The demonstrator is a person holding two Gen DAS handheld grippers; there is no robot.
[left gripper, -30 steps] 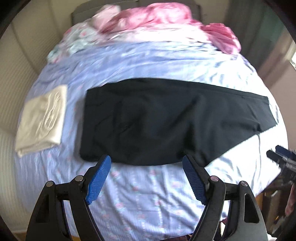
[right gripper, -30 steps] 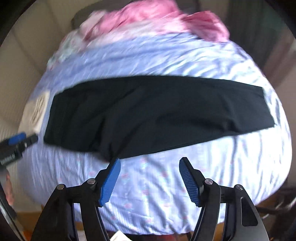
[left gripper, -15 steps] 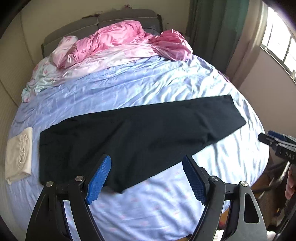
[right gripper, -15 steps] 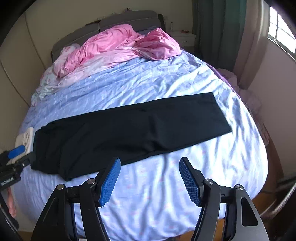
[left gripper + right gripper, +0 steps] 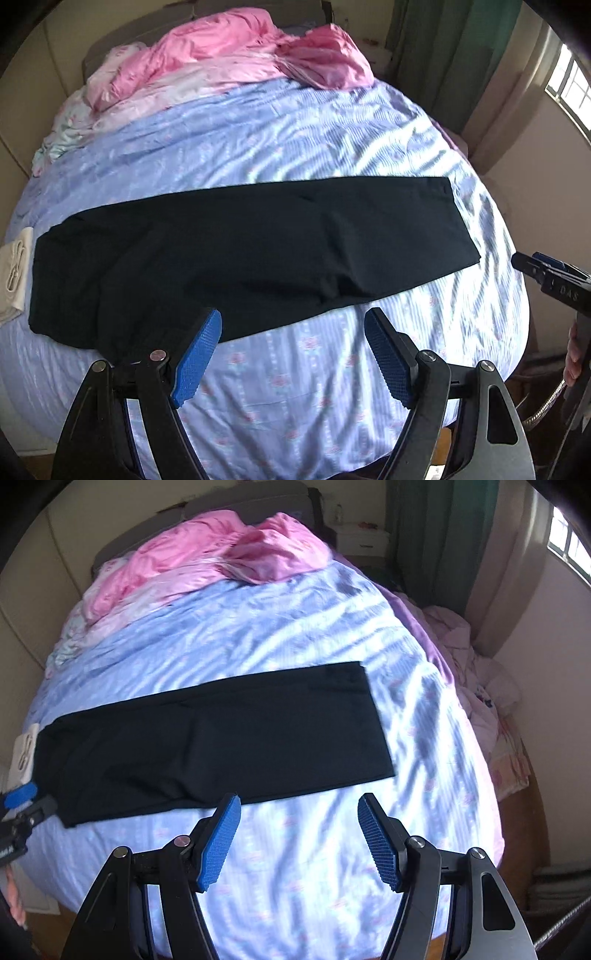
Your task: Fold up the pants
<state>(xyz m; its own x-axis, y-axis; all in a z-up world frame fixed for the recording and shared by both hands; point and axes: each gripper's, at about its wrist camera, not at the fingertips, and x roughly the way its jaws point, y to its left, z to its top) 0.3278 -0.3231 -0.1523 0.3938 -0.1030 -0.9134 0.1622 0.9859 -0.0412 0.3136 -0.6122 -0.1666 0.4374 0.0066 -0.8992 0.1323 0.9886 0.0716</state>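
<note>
1. Pants (image 5: 251,254): black, already doubled leg on leg, lying flat across the blue bedsheet (image 5: 295,140), waist toward the left, hems toward the right.
2. Left gripper (image 5: 293,354) and right gripper (image 5: 299,834): jaws wide, nothing between them, both clear of the cloth.
3. Risk: a pinch taking only the top layer would split the legs (the sheet could also be caught).
4. Risk: wrinkled, soft bedding may drag the fabric askew.
5. Surroundings: pink duvet (image 5: 236,48) at the head, folded cream garment (image 5: 14,266) beside the waist, green curtain (image 5: 424,535), window.
</note>
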